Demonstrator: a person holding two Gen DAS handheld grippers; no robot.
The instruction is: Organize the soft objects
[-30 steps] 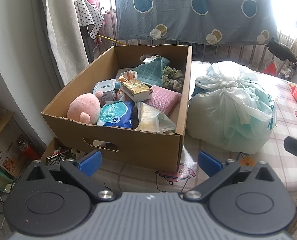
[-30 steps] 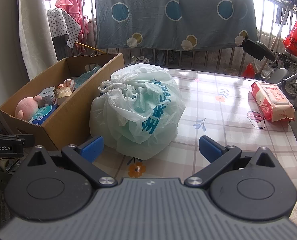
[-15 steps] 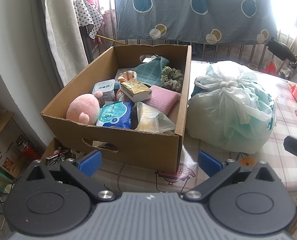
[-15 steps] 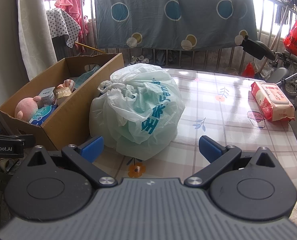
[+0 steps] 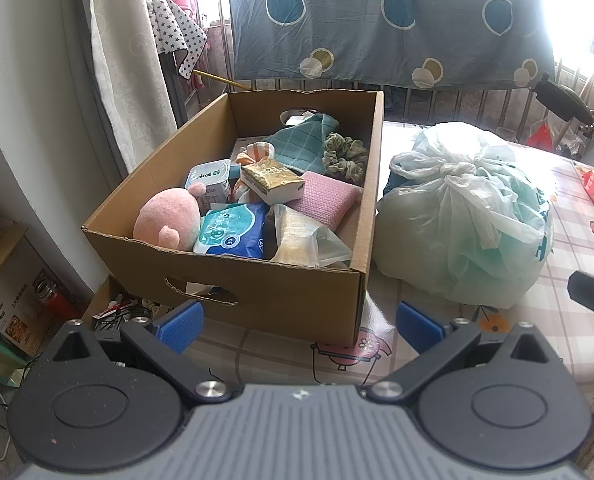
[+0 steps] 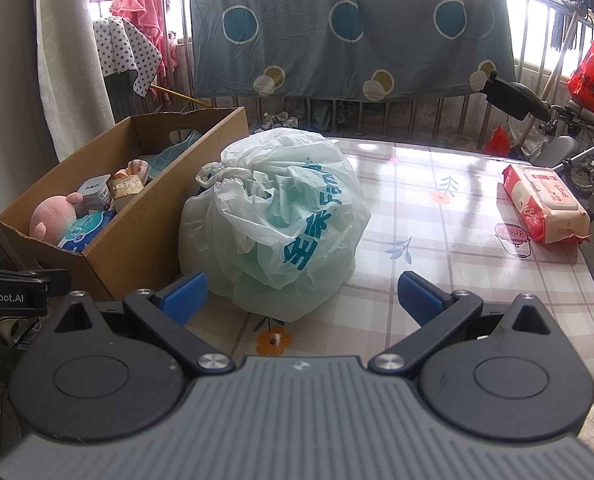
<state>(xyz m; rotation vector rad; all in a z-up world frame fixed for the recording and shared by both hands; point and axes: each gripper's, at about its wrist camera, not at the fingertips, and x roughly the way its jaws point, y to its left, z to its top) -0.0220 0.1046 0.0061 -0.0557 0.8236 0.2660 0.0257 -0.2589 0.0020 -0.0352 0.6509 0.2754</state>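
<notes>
A cardboard box [image 5: 297,292] [image 6: 137,240] stands at the table's left end. It holds a pink plush toy [image 5: 169,220] [image 6: 51,218], a blue tissue pack [image 5: 233,232], a pink sponge cloth [image 5: 323,202], a teal cloth [image 5: 305,142], a green scrunchie [image 5: 345,156] and small packets. A knotted pale green plastic bag [image 5: 465,220] [image 6: 277,216] sits right beside the box. A red wet-wipes pack [image 6: 543,204] lies at the table's right side. My left gripper [image 5: 299,326] is open, just short of the box's front wall. Open too, my right gripper [image 6: 303,294] hovers before the bag.
The table [image 6: 437,240] has a checked, flowered cover. A dotted blue sheet [image 6: 349,32] hangs on railings behind. A curtain [image 5: 125,60] and wall stand left of the box. Boxes and clutter [image 5: 13,320] lie on the floor at the left. A wheelchair [image 6: 577,160] is far right.
</notes>
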